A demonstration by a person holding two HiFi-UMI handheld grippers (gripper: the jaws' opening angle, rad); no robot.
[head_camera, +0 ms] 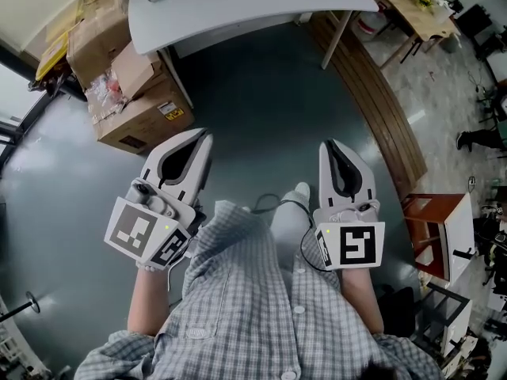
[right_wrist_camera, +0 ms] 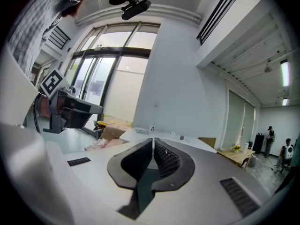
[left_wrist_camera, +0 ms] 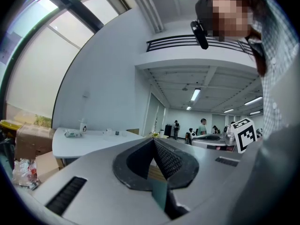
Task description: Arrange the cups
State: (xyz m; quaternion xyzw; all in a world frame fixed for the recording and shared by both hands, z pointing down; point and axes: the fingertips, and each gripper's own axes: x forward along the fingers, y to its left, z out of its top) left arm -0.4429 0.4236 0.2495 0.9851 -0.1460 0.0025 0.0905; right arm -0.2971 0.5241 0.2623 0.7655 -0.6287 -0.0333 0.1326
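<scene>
Seen from above, a person in a checked shirt (head_camera: 253, 307) holds 2 grippers out level over a dark grey floor (head_camera: 261, 101). The left gripper (head_camera: 204, 135) and the right gripper (head_camera: 329, 143) sit side by side, apart from each other, both aimed towards a white table (head_camera: 238, 6) at the top of the view.

In the left gripper view, the left gripper (left_wrist_camera: 153, 140) has its jaws pressed together with nothing between them. In the right gripper view, the right gripper (right_wrist_camera: 153, 139) is likewise closed tight and empty.

A few small items (left_wrist_camera: 83, 125) stand on the white table, too small to tell whether they are cups. They are ahead of both grippers and well apart from them. Cardboard boxes (head_camera: 135, 93) sit on the floor left of the table.
</scene>
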